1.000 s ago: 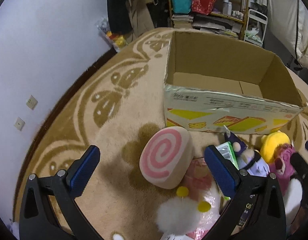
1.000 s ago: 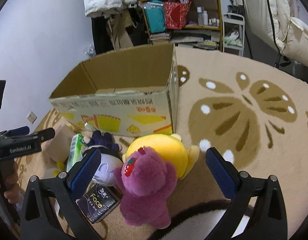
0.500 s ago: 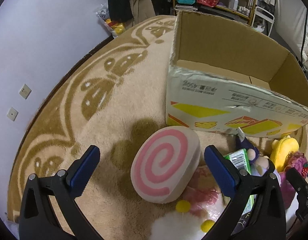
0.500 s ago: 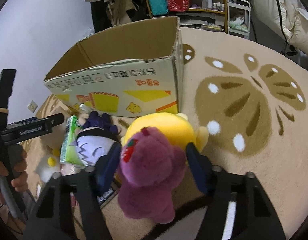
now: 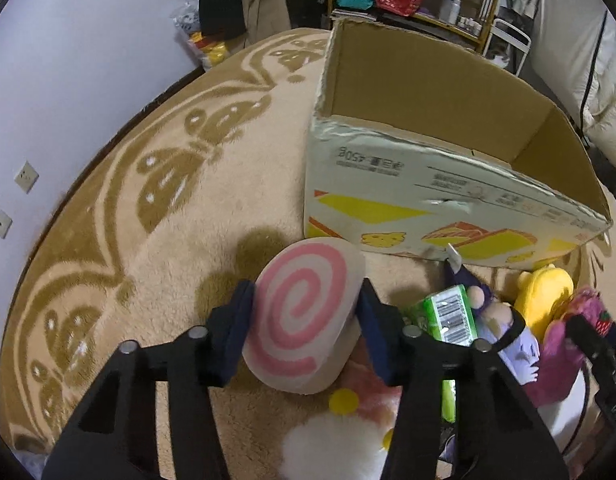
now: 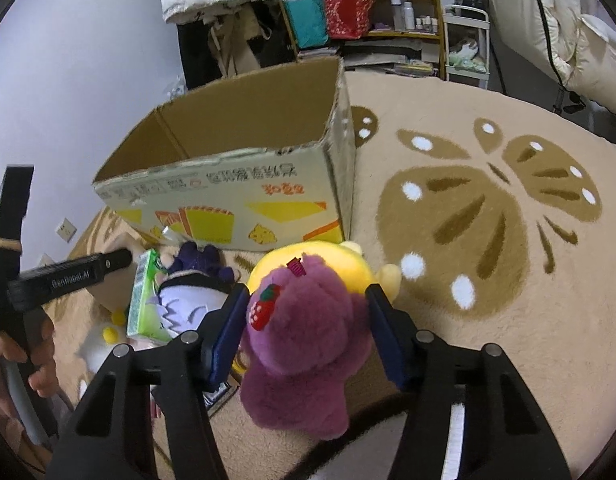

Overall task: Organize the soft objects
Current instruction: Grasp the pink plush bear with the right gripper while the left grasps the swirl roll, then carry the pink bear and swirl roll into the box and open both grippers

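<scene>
The pink-spiral cushion point(image 5: 304, 316) sits on the rug point(image 5: 156, 240) just in front of the cardboard box point(image 5: 428, 208), pinched on both sides by the left tongs point(image 5: 306, 334). The right tongs point(image 6: 306, 330) are closed against the purple plush bear point(image 6: 304, 344), which leans on a yellow plush point(image 6: 328, 260) at the box's near corner. The box wall reads "450g" among yellow and orange graphics. Beside the bear lie a green barcoded packet point(image 5: 452, 314) and a purple-hatted doll point(image 6: 196, 280). The left tool's body is marked "GenRobot.AI".

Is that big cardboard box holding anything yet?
Seemingly empty: the cardboard box stands open-topped, showing only bare walls and floor; its near corner is hidden.
</scene>
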